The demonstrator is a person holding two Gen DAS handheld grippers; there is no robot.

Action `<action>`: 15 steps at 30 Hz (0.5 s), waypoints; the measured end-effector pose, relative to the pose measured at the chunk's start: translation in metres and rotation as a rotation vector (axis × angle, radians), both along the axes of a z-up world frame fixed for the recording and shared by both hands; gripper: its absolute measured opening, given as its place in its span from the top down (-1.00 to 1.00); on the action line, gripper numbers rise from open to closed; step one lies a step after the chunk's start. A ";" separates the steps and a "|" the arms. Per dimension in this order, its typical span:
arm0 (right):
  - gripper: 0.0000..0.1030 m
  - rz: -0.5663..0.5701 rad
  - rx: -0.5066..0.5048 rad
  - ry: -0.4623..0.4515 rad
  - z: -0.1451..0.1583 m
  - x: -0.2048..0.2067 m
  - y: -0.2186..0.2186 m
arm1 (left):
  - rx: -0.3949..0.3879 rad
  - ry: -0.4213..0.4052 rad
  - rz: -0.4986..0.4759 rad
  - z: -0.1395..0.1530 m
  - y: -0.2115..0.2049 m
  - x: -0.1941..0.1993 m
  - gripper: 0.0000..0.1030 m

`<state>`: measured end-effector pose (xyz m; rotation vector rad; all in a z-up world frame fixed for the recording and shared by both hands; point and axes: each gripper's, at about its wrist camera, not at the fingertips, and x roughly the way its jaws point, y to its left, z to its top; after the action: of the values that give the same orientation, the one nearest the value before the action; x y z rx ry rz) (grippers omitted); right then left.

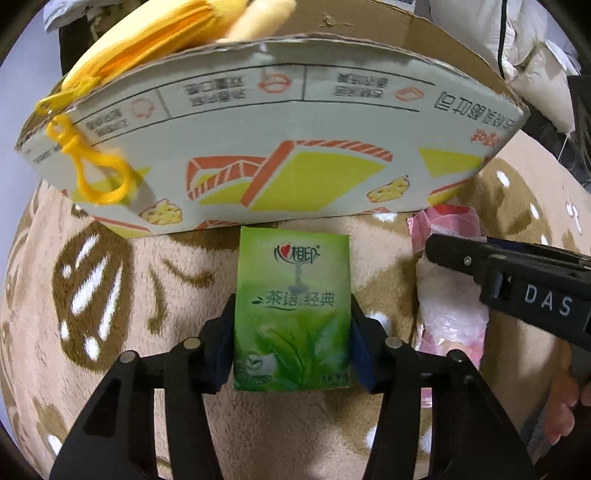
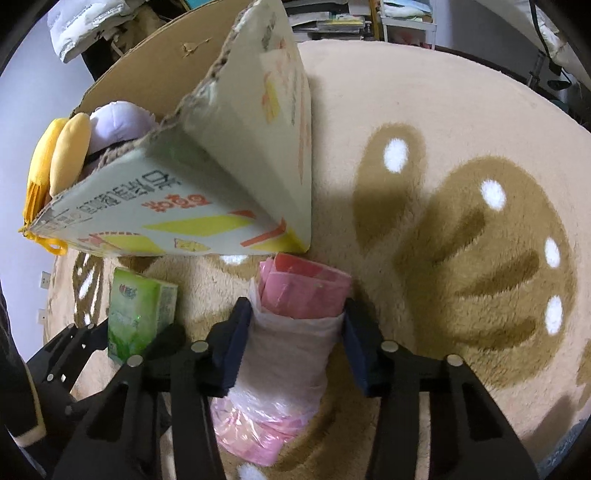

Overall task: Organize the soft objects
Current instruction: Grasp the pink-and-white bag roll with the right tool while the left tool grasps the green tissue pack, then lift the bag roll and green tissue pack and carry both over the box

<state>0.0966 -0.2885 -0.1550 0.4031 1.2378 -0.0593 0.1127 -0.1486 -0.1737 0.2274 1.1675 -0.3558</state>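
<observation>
My left gripper (image 1: 291, 317) is shut on a green tissue pack (image 1: 291, 310), held upright just in front of the cardboard box (image 1: 258, 140). The pack also shows in the right wrist view (image 2: 138, 314), with the left gripper (image 2: 85, 343) under it. My right gripper (image 2: 297, 325) is closed around a pink bundle wrapped in clear plastic (image 2: 291, 332) that lies on the rug by the box corner (image 2: 236, 192). The bundle (image 1: 447, 295) and right gripper (image 1: 517, 277) show at the right of the left wrist view. A yellow plush pouch (image 1: 147, 33) with a clip (image 1: 92, 162) hangs over the box rim.
A beige rug with brown paw prints (image 2: 461, 229) covers the floor. The box holds yellow and white plush items (image 2: 74, 155). Stacked books and shelves (image 2: 332, 18) stand beyond the rug. White bedding (image 1: 535, 55) lies at the far right.
</observation>
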 end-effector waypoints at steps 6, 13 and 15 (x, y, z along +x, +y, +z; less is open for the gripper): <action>0.58 -0.001 -0.010 -0.069 0.018 -0.001 -0.001 | -0.001 -0.020 -0.008 0.009 0.009 -0.007 0.01; 0.66 -0.008 -0.010 -0.149 0.043 -0.023 -0.014 | -0.024 -0.120 -0.005 0.048 0.034 -0.030 0.01; 0.67 -0.005 -0.013 -0.176 0.051 -0.028 -0.017 | -0.033 -0.154 0.000 0.057 0.040 -0.034 0.01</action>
<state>0.0689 -0.3055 -0.1040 0.3920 1.0624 -0.0354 0.0787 -0.1084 -0.1168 0.2223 1.0094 -0.3507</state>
